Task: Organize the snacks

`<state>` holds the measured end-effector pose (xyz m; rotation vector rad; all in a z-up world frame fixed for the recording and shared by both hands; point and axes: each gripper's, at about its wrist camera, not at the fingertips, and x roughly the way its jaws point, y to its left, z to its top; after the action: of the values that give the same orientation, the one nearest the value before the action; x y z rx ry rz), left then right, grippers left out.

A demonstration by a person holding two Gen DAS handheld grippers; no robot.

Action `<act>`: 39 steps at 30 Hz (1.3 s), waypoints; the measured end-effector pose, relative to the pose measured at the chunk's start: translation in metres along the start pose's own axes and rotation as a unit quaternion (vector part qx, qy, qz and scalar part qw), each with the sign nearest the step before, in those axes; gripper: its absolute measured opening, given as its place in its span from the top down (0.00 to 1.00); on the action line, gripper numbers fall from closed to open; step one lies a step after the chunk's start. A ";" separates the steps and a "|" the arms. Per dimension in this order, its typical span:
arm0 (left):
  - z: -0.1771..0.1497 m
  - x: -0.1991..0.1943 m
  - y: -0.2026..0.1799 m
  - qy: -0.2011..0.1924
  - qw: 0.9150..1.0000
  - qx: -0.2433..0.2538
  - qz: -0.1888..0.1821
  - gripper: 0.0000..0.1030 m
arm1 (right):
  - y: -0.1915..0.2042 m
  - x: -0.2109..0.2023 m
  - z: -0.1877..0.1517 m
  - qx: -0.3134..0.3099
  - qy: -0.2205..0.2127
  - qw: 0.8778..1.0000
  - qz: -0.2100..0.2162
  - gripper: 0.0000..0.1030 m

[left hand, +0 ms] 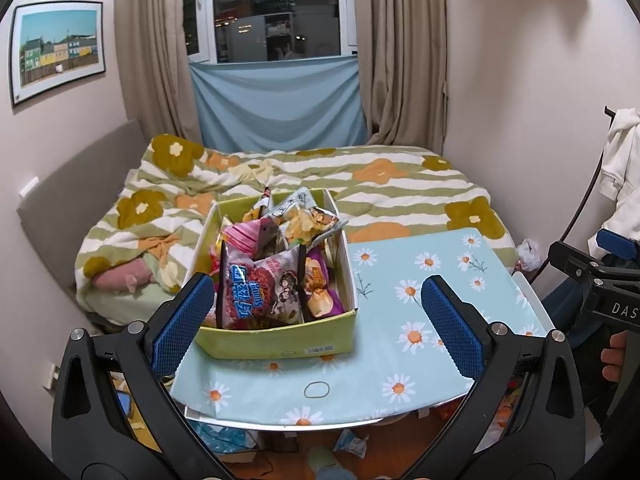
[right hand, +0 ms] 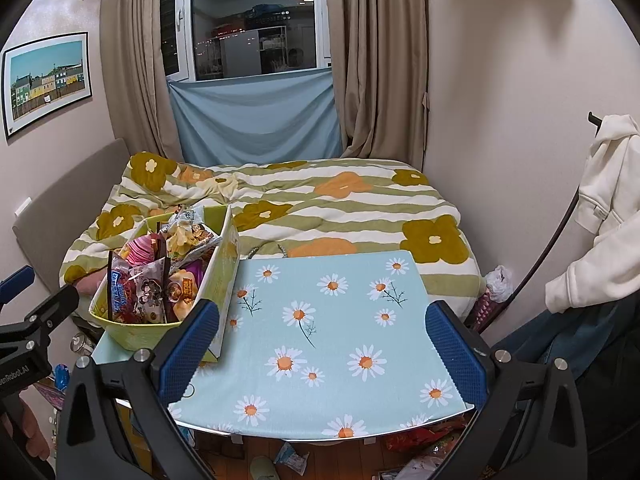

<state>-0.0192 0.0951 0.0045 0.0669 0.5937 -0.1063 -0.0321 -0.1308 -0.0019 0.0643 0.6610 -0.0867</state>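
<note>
A green cardboard box (left hand: 280, 344) sits on the left part of a small table with a daisy-print cloth (left hand: 400, 344). It is packed with snack packets (left hand: 260, 284), pink, purple and chip bags standing upright. The box also shows at the left in the right wrist view (right hand: 132, 332), with the packets (right hand: 156, 288) inside. My left gripper (left hand: 318, 320) is open and empty, held just in front of the box. My right gripper (right hand: 322, 344) is open and empty over the bare cloth (right hand: 332, 320), right of the box.
A bed with a flowered striped blanket (left hand: 320, 176) lies behind the table. A white hoodie (right hand: 600, 200) hangs at the right. Loose packets and wrappers (right hand: 292, 458) lie on the floor under the table. A small rubber-band loop (left hand: 317, 389) lies on the cloth.
</note>
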 end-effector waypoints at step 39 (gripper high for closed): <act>0.010 0.010 0.011 -0.016 1.000 0.009 0.012 0.00 | 0.000 0.009 0.006 -0.002 -0.004 1.000 -0.003 0.00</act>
<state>-0.0043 0.1041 0.0072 0.0890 0.5591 -0.0886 -0.0211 -0.1319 -0.0025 0.0588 0.6531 -0.0923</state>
